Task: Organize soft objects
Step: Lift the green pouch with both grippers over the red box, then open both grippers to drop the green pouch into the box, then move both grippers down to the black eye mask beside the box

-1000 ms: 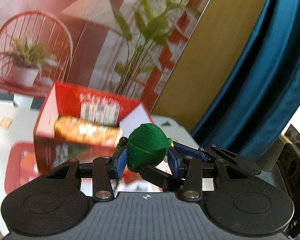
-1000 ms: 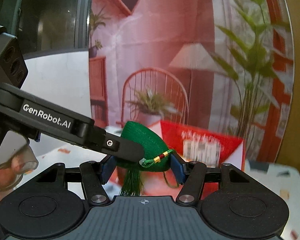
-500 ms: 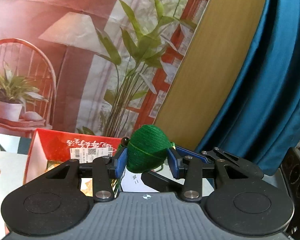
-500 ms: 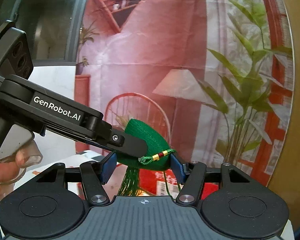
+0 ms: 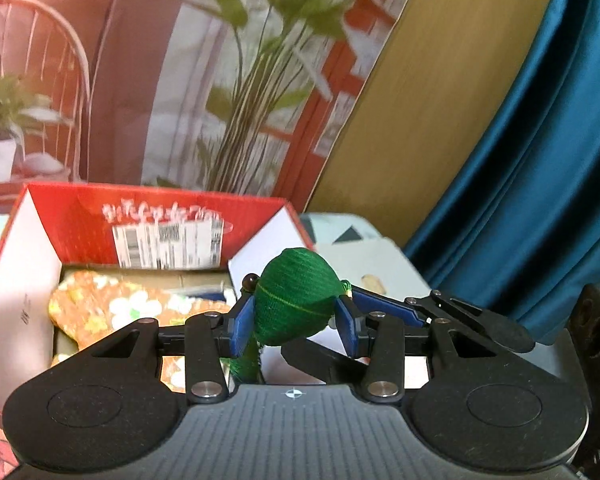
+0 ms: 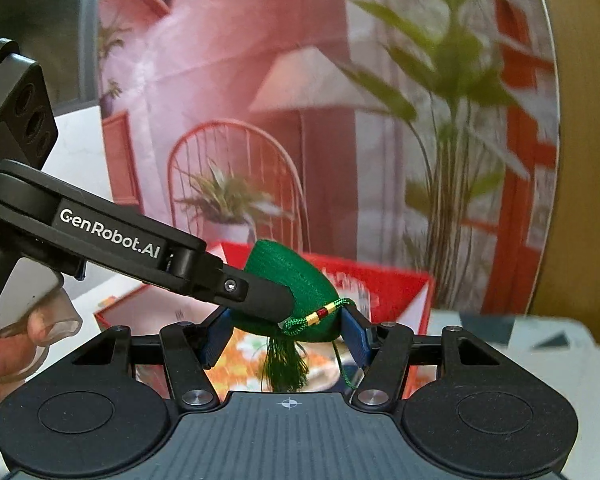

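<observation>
A green stuffed pouch (image 5: pixel 296 300) with a tassel and beaded cord is held between both grippers above the table. My left gripper (image 5: pixel 295 322) is shut on it. In the right wrist view the same pouch (image 6: pixel 296 292) sits between the pads of my right gripper (image 6: pixel 286 338), which is shut on it, with the left gripper's finger (image 6: pixel 260 294) pressed on its side. A red cardboard box (image 5: pixel 60 232) stands open just beyond, with an orange floral soft item (image 5: pixel 112 308) inside. The box also shows in the right wrist view (image 6: pixel 400 292).
A printed backdrop (image 5: pixel 140 80) of a chair and plants stands behind the box. A wooden panel (image 5: pixel 420 120) and a blue curtain (image 5: pixel 540 160) are at the right. The table (image 5: pixel 380 256) has a patterned white top.
Both grippers have tilted down with the pouch still held between them. The red box and the floral item inside have come back into view below the pouch.
</observation>
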Available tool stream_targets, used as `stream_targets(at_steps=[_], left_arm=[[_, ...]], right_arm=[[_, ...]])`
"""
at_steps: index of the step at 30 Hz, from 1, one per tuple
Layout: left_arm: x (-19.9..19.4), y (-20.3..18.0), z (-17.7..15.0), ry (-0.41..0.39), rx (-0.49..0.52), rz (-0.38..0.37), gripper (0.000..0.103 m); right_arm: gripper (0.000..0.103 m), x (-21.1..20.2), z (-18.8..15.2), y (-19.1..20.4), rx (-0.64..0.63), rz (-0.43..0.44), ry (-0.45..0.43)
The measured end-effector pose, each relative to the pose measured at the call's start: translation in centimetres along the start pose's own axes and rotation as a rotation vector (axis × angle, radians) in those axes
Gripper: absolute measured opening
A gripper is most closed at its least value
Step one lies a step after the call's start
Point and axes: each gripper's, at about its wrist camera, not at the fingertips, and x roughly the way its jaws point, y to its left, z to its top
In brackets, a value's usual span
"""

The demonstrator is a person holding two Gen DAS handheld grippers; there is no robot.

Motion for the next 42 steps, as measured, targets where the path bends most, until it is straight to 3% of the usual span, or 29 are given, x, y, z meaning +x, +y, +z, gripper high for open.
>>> stream_targets(at_steps=[9,16,22,32,42], left_arm=[[2.4,0.4,-0.6,0.051,0.014,0.023,0.046],[0.8,0.6,-0.8,0.032,0.019,0.053,0.048],[-3.0,1.1,-2.1,-0.010,0.022,0.084,0.048],[-9.1,2.9,-7.3,-0.038,0.002,0.162,0.048],[-10.4,5.6,-13.4,0.003,-0.072,0.280,0.048]], right_arm=[[0.056,1.0,-2.7,-1.4,0.095,-0.016,0.063],[0.057,0.1,-3.3,-0.6,0.101,-0.037,0.068],[0.057,-1.9,-3.8,1.0,0.108,-0.034,0.047],[0.057,-3.7,-7.0,4.9,0.079,-0.007,0.100],[0.057,-3.6,-11.7,8.1,0.049,0.004,0.221]])
